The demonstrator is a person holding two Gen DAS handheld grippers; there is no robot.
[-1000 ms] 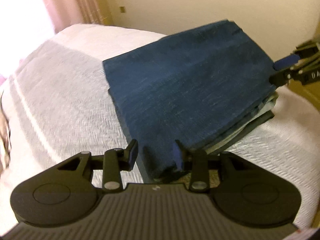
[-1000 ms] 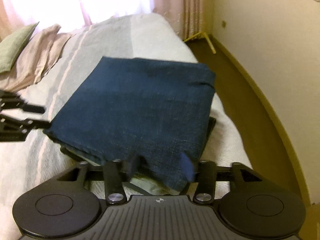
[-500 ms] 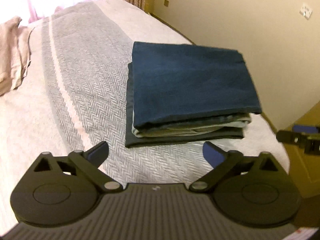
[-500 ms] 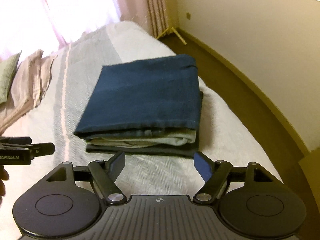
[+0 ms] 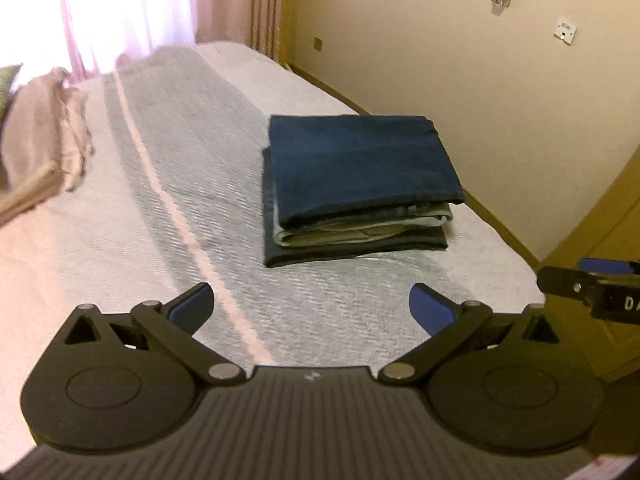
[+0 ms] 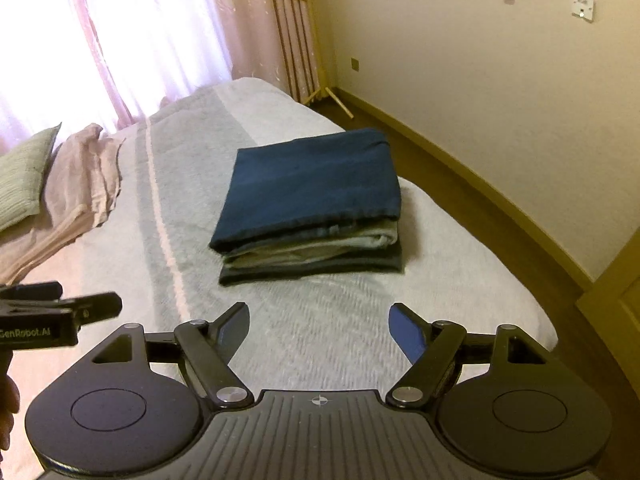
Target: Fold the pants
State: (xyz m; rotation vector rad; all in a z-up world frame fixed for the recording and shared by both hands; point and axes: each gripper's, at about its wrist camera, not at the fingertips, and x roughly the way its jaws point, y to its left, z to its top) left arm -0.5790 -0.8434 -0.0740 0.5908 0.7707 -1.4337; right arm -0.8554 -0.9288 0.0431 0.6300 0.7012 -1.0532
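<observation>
Left wrist view showed me the folded pants (image 5: 360,160) lying flat on the bed (image 5: 180,208) near its wall-side edge, layered open edges facing my grippers, long axis running away toward the curtains, while my left gripper (image 5: 311,308) and right gripper (image 6: 319,326) hovered short of them, jaws spread wide, empty.

**Backlit room, warm cast, fisheye bend**

We see strong daylight pouring through the curtains (image 6: 132,40), blown out to white in both views. The wall (image 5: 460,60) takes a warm yellow tint. The bed (image 5: 168,216) looks smeared with motion blur in the left wrist view, and softer near the frame edges. Straight lines bow outward, and dark corners vignette each picture.
</observation>
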